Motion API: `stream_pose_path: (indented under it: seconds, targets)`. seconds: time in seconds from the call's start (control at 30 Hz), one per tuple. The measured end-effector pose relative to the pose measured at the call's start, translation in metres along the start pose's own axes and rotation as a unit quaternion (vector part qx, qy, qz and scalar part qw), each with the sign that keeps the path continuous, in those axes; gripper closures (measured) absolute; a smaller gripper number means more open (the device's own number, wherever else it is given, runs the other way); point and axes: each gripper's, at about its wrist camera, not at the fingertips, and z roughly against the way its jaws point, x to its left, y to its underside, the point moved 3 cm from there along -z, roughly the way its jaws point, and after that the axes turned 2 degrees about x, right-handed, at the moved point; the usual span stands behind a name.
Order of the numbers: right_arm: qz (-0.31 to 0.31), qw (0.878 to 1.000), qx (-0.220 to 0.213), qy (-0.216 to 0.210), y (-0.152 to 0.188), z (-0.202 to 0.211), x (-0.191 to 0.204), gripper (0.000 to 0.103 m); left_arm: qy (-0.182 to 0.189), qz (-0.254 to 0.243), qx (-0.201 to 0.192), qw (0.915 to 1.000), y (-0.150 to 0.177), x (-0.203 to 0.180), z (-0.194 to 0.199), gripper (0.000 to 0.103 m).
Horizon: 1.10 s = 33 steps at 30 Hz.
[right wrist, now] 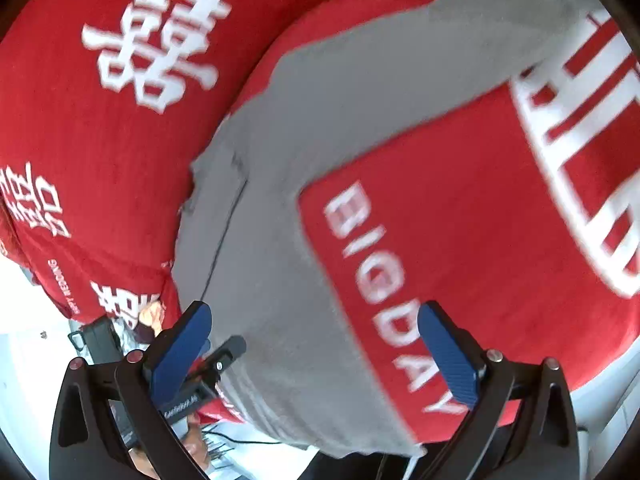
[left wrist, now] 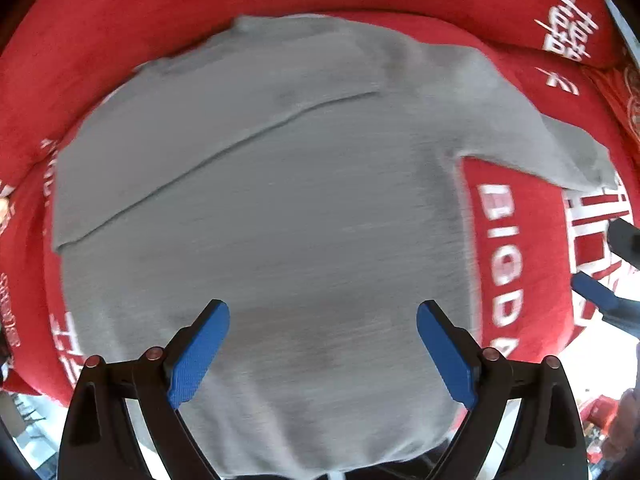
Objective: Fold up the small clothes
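A grey long-sleeved top point(left wrist: 288, 208) lies spread on a red cushion point(left wrist: 520, 264) printed with white lettering. One sleeve is folded across the body at the upper left; the other sleeve point(left wrist: 568, 148) reaches out to the right. My left gripper point(left wrist: 323, 344) is open and empty above the top's lower body. My right gripper point(right wrist: 316, 344) is open and empty over the top's right side point(right wrist: 280, 264), near the "BIGDAY" print. The right gripper's blue pad also shows at the right edge of the left wrist view point(left wrist: 596, 290).
A second red cushion point(right wrist: 100, 80) with white characters stands behind and to the left. White floor and clutter point(right wrist: 100, 340) show below the cushion's front edge. The left gripper's body point(right wrist: 216, 364) is visible low left in the right wrist view.
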Motion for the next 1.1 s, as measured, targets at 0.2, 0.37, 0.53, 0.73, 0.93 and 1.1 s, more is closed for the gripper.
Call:
stream_pose_path:
  seconds: [0.2,0.37,0.53,0.73,0.93,1.1]
  targets:
    - [-0.019,0.999,-0.030,0.010,-0.038,0.018,-0.041,0.000,-0.002,-0.001,-0.005,1.0000,-0.021,-0.038,-0.003,0.008]
    - [-0.066,0.996,-0.066,-0.001,-0.067,0.035,-0.078,0.000,-0.008,0.016,-0.029,0.9994,-0.046,-0.041,0.001,0.008]
    - [-0.139,0.982,-0.125,-0.032,-0.098,0.059,-0.127,0.000,-0.017,0.017,-0.047,0.9986,-0.073,-0.039,-0.003,0.008]
    - [-0.142,0.981,-0.110,-0.071,-0.109,0.062,-0.125,0.000,-0.030,0.062,-0.085,0.9940,-0.103,-0.004,0.003,0.008]
    - [-0.053,0.984,-0.017,-0.168,-0.092,-0.006,-0.019,0.005,-0.057,0.122,-0.083,0.9875,-0.102,0.053,-0.004,0.008]
    - [-0.019,0.979,0.075,-0.190,-0.088,-0.113,0.060,0.028,-0.066,0.151,-0.084,0.9828,-0.096,0.093,-0.010,0.008]
